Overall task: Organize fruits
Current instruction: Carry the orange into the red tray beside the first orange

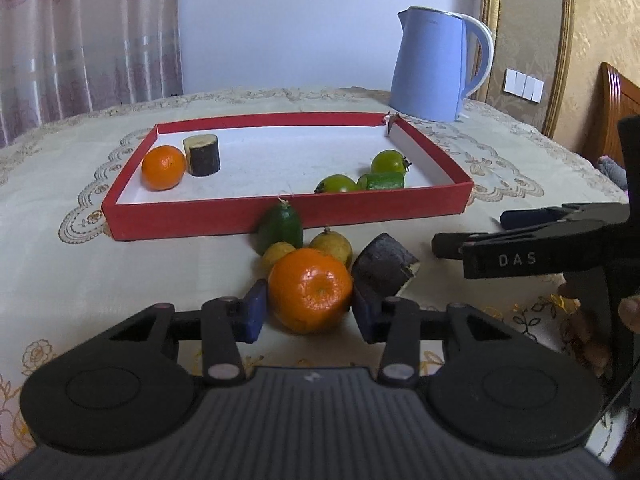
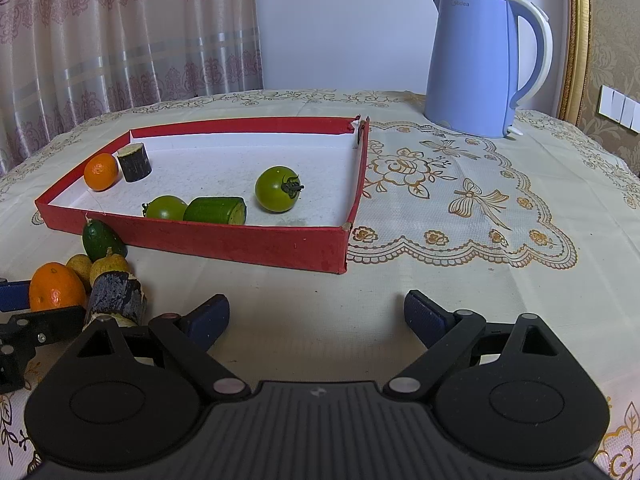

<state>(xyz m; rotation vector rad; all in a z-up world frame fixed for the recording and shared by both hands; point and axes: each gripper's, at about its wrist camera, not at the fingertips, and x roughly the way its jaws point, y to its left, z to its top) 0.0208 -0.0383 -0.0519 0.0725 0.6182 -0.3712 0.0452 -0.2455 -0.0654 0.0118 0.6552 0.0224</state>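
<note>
On the tablecloth, an orange (image 1: pixel 310 294) sits between the blue pads of my left gripper (image 1: pixel 309 302), and both pads touch its sides. Behind it lie two small yellow fruits (image 1: pixel 332 243), a green cucumber piece (image 1: pixel 280 227) and a dark-skinned cut piece (image 1: pixel 384 270). The red tray (image 1: pixel 280 220) holds another orange (image 1: pixel 163 167), a dark cylinder piece (image 1: pixel 201 155), two green tomatoes (image 2: pixel 277 189) and a cucumber piece (image 2: pixel 216 210). My right gripper (image 2: pixel 316 308) stands open over bare cloth to the right of the pile, with nothing between its fingers.
A light-blue kettle (image 2: pixel 476 64) stands at the back right of the table, beyond the tray. Curtains hang at the back left. A wooden chair back (image 1: pixel 616 108) shows at the far right. A person's fingers (image 1: pixel 628 312) hold the right gripper's handle.
</note>
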